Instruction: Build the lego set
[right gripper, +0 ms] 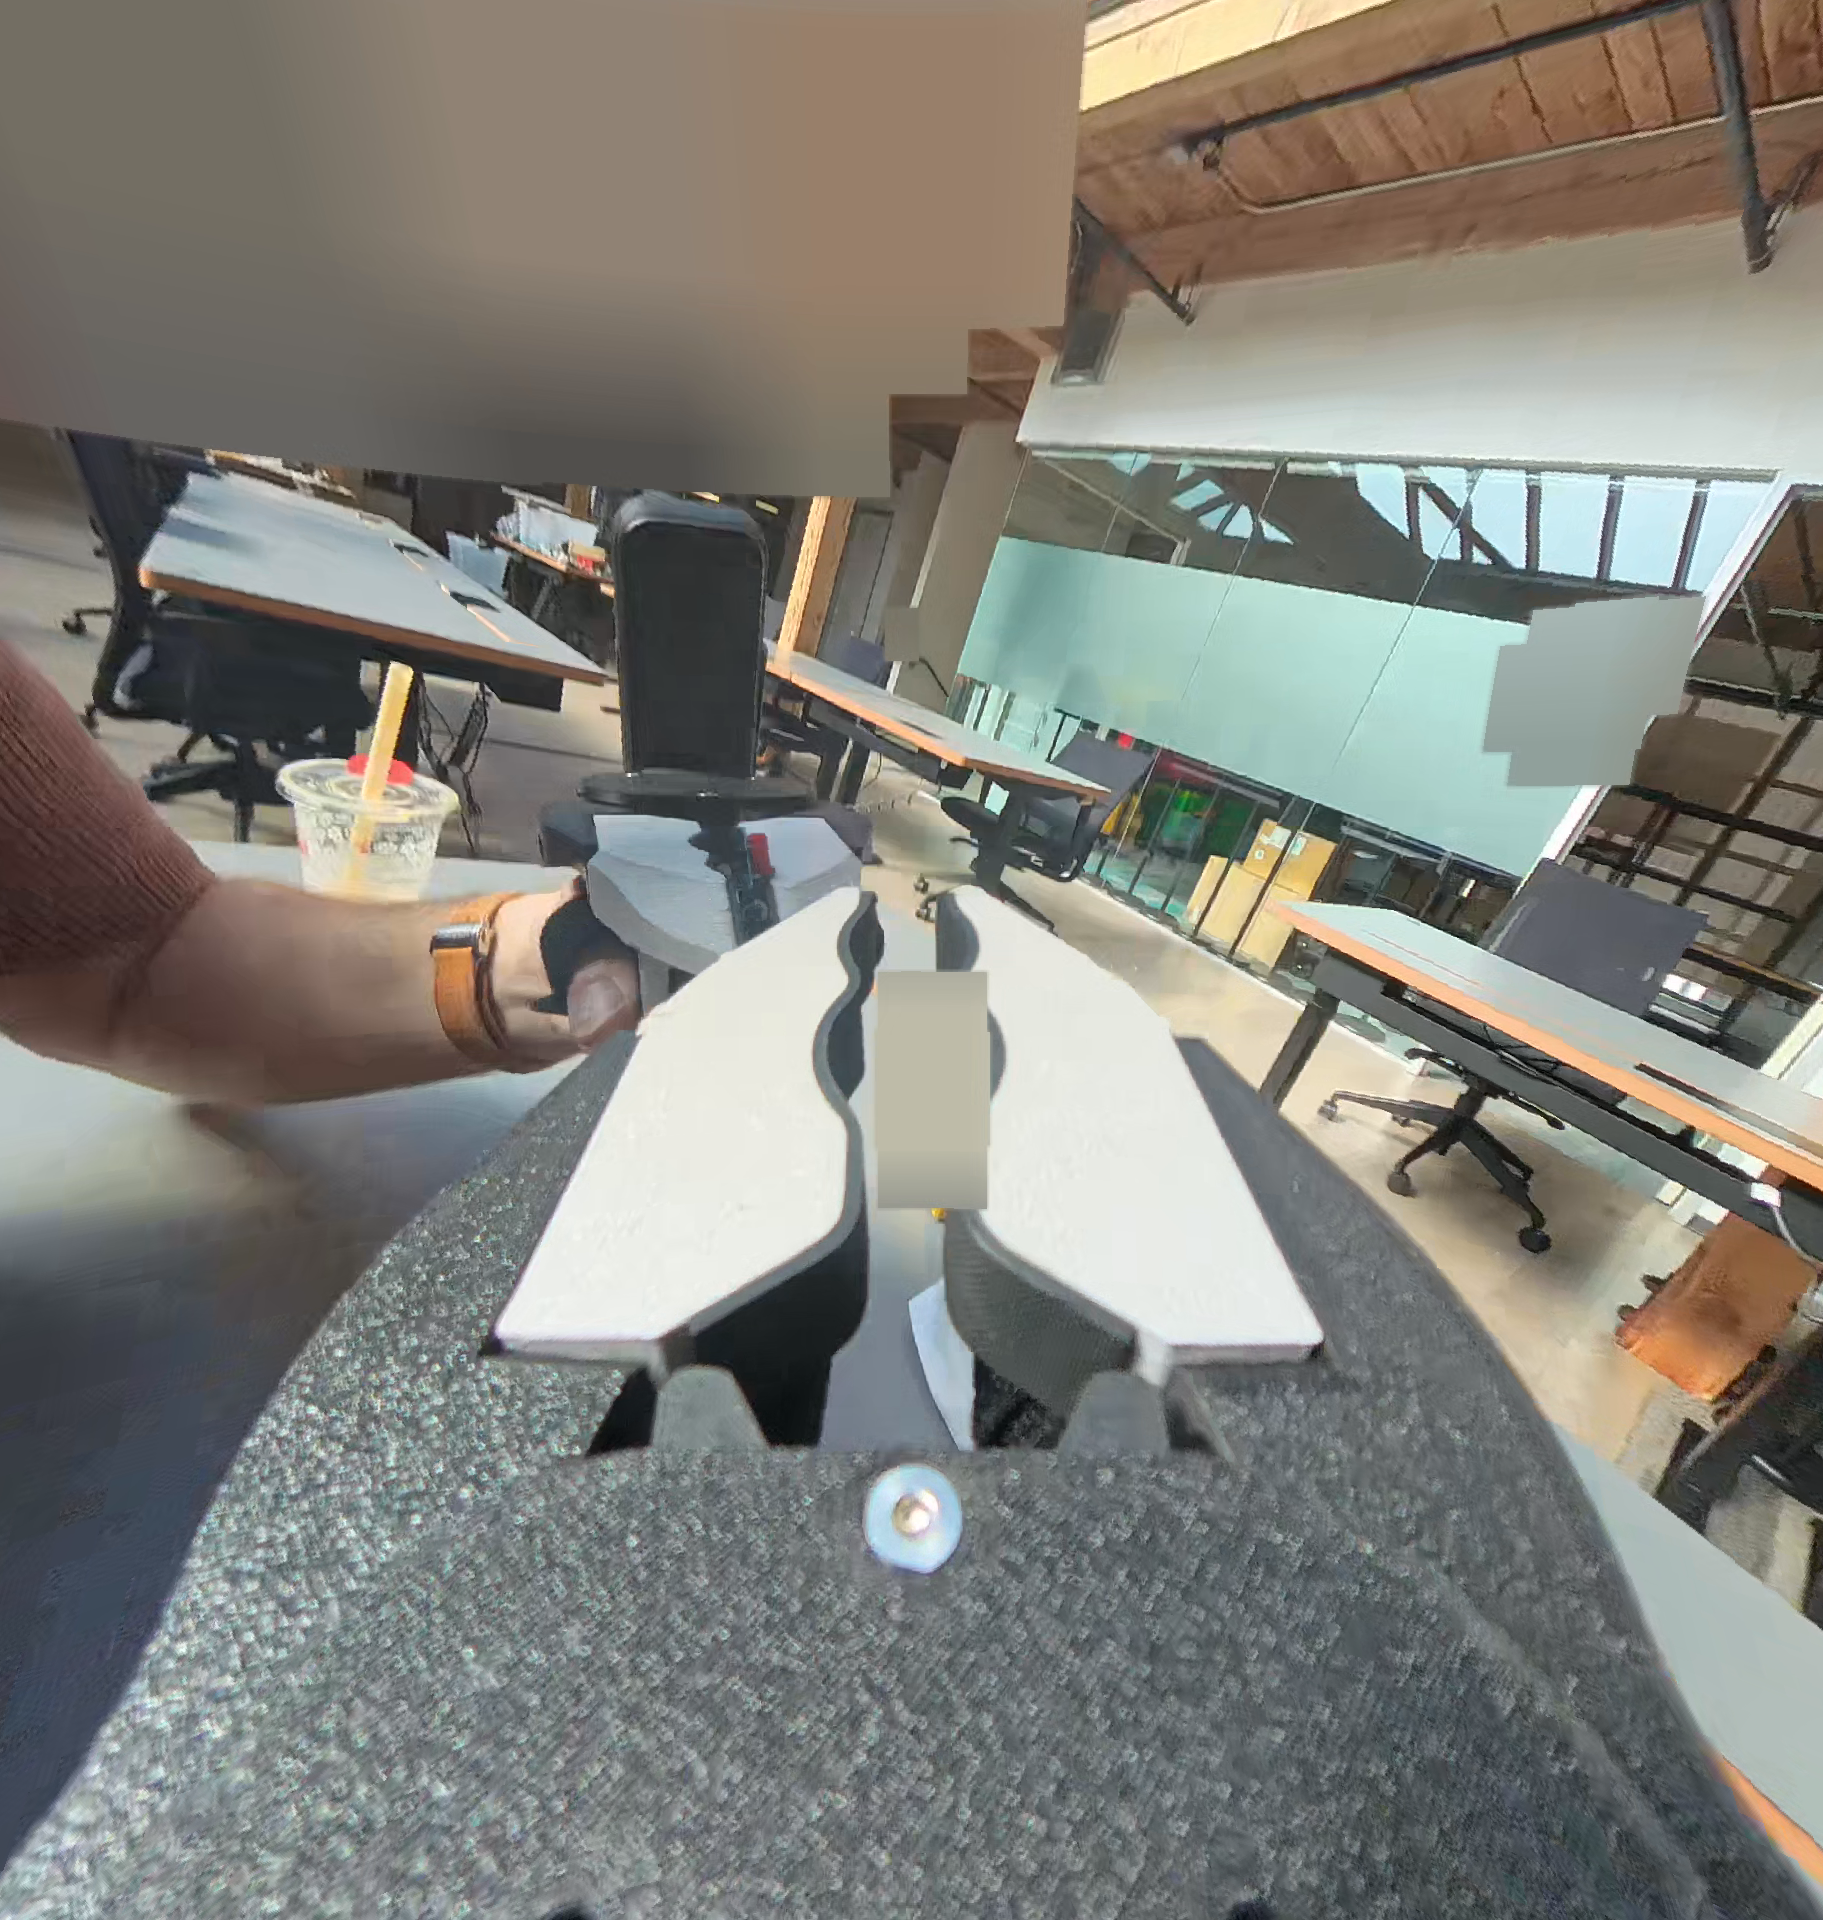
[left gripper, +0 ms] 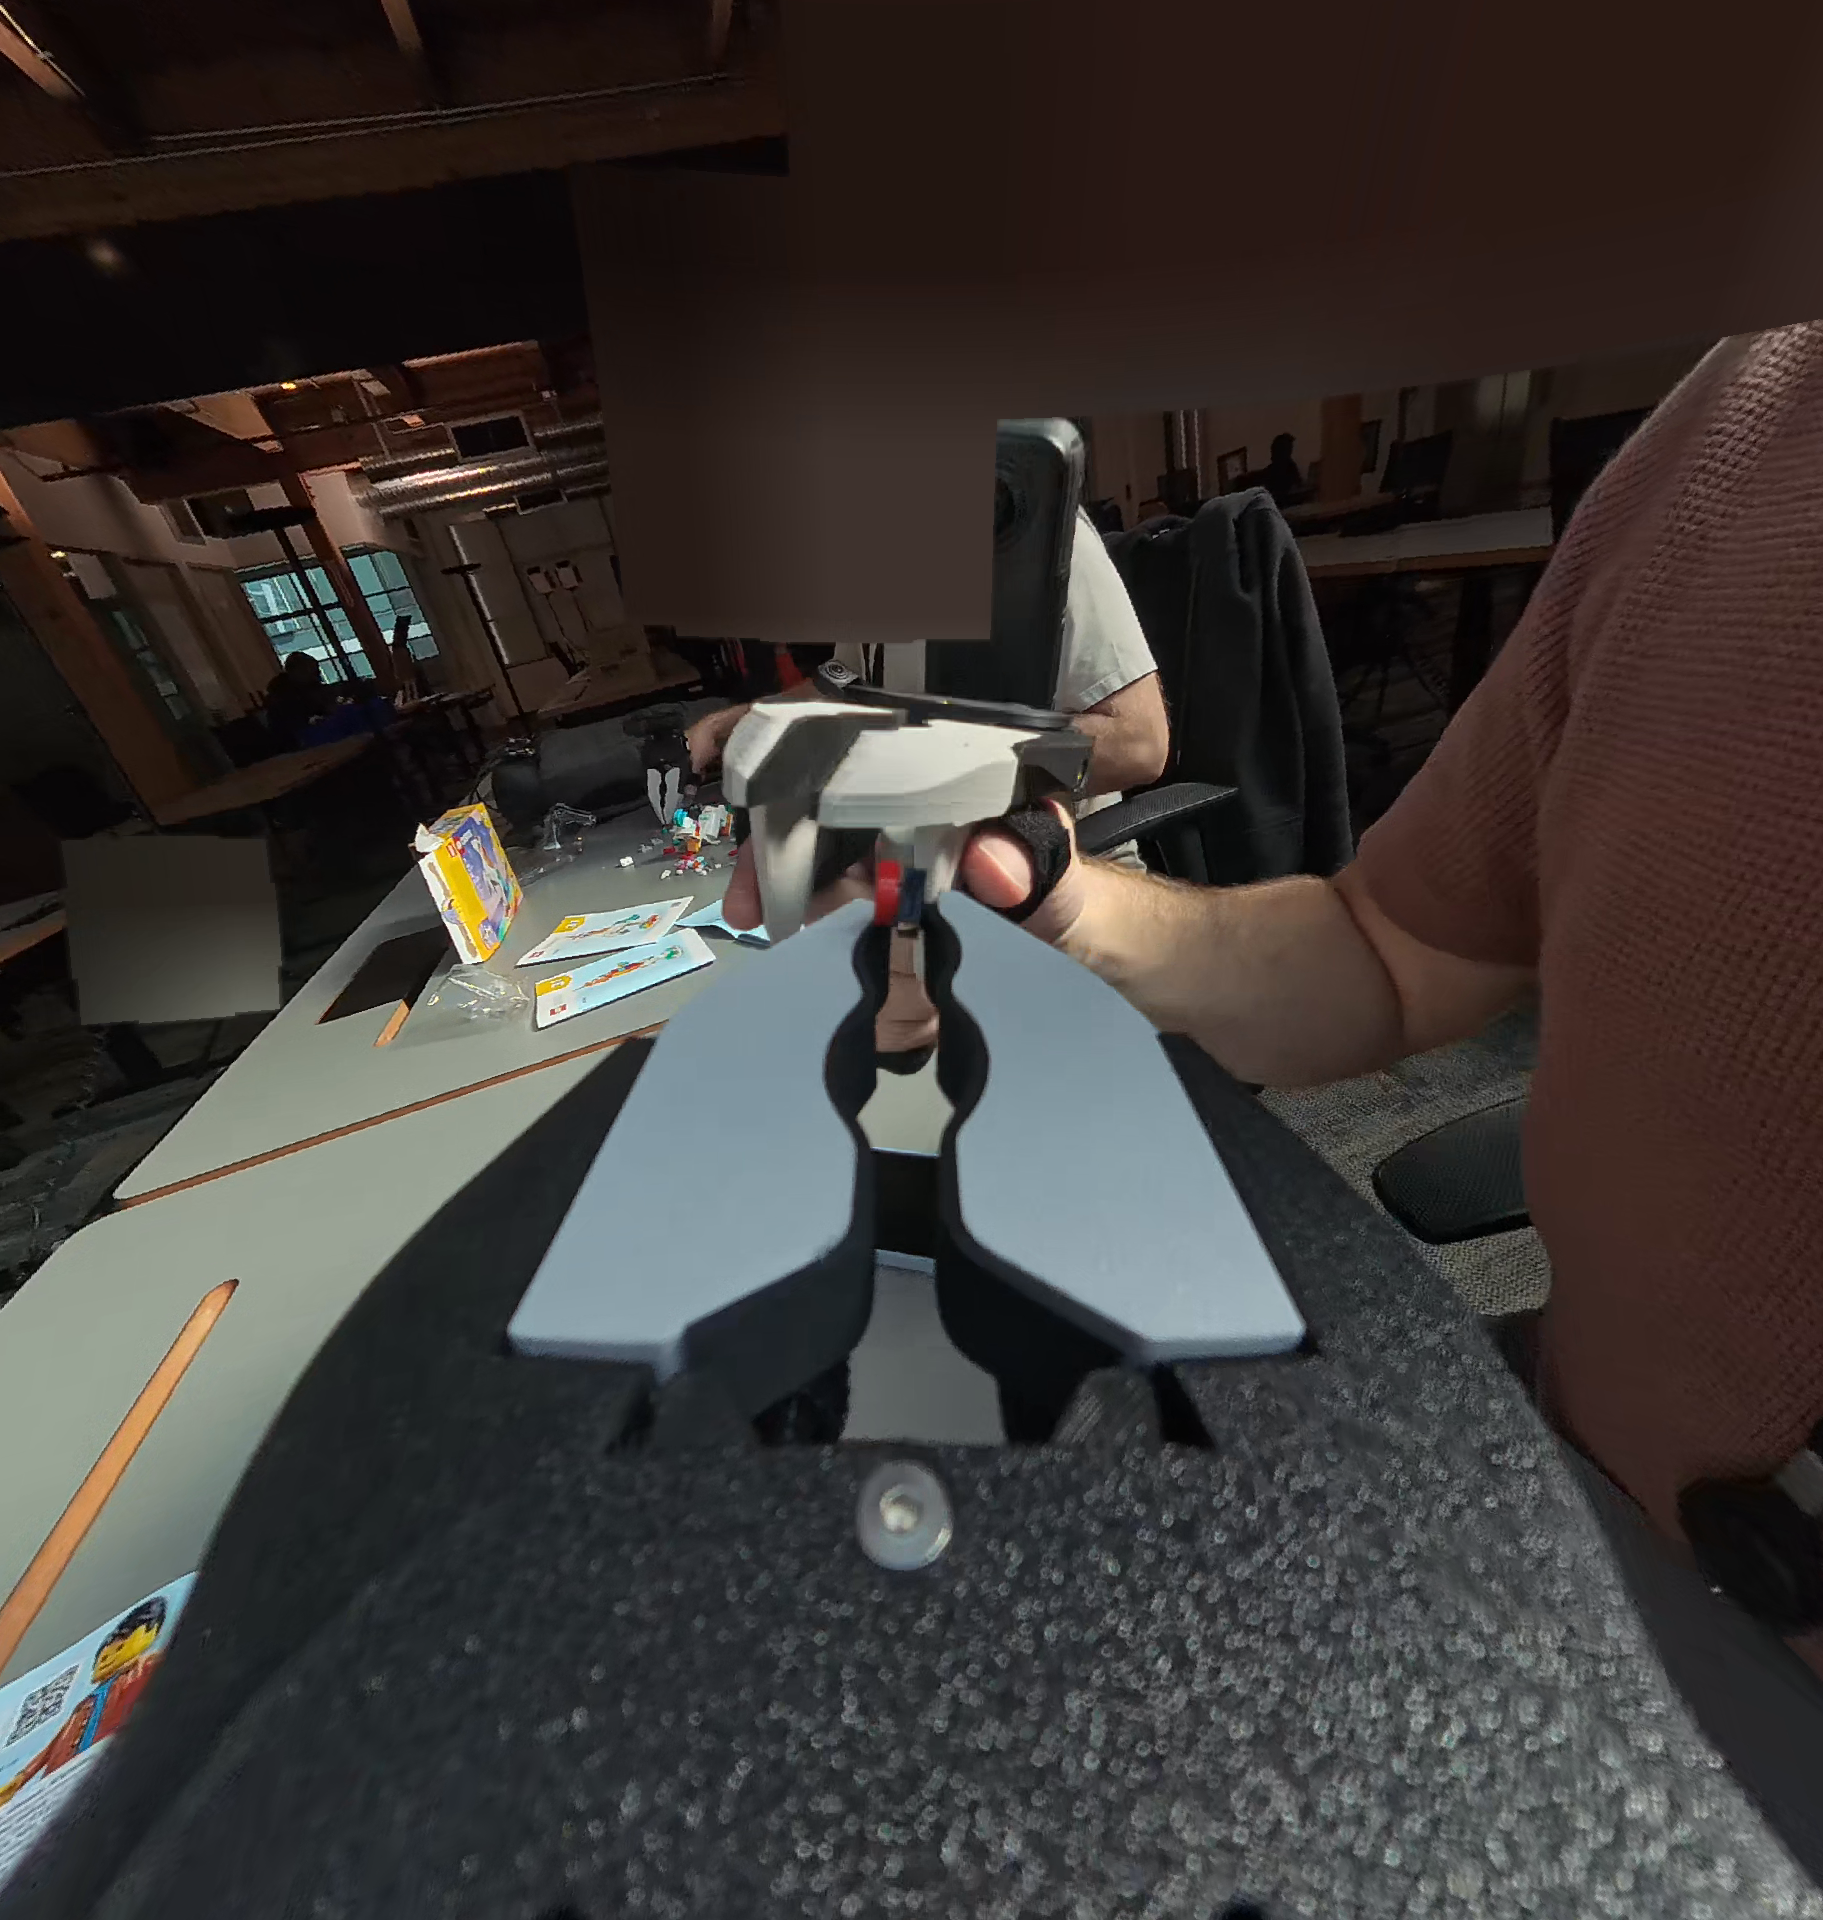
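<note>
Lego beam (right gripper: 749,896) upright in left tool (left gripper: 902,914), red pin (right gripper: 760,855) sideways

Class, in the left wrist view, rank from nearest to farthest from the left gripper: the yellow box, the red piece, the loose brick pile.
1. Red piece, at the left gripper's fingertips.
2. Yellow box, on the table, left.
3. Brick pile, farther back on the table.
</note>
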`<control>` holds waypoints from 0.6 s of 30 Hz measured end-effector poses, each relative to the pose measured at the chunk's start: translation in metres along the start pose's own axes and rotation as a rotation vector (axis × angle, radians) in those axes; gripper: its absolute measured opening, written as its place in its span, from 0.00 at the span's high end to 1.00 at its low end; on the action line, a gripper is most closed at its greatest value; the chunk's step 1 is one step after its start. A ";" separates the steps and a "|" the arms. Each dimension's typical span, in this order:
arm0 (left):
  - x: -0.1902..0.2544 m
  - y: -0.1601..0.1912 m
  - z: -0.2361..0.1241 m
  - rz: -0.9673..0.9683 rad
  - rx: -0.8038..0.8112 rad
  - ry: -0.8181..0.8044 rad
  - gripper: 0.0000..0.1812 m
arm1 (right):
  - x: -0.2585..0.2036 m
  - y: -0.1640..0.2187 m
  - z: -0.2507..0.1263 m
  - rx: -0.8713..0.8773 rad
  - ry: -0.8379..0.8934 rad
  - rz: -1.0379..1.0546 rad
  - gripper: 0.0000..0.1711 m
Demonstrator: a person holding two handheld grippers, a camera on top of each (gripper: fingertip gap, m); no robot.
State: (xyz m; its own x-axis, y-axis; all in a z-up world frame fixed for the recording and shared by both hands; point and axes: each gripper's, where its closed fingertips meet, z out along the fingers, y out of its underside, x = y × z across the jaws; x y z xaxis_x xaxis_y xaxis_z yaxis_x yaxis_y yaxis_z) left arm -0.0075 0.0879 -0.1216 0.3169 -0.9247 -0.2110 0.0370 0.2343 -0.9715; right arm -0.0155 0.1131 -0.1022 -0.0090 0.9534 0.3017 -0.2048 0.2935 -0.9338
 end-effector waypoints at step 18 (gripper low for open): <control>0.075 0.014 -0.018 -0.037 -0.204 0.649 0.97 | -0.091 0.005 0.014 -0.231 -0.763 -0.047 0.87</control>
State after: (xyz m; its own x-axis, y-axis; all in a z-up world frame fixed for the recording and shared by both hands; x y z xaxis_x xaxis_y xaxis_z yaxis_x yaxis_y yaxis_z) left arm -0.0006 0.0162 -0.1526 -0.3160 -0.9387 -0.1381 -0.1628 0.1970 -0.9668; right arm -0.0295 0.0264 -0.1316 -0.6899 0.6530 0.3126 -0.0147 0.4190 -0.9078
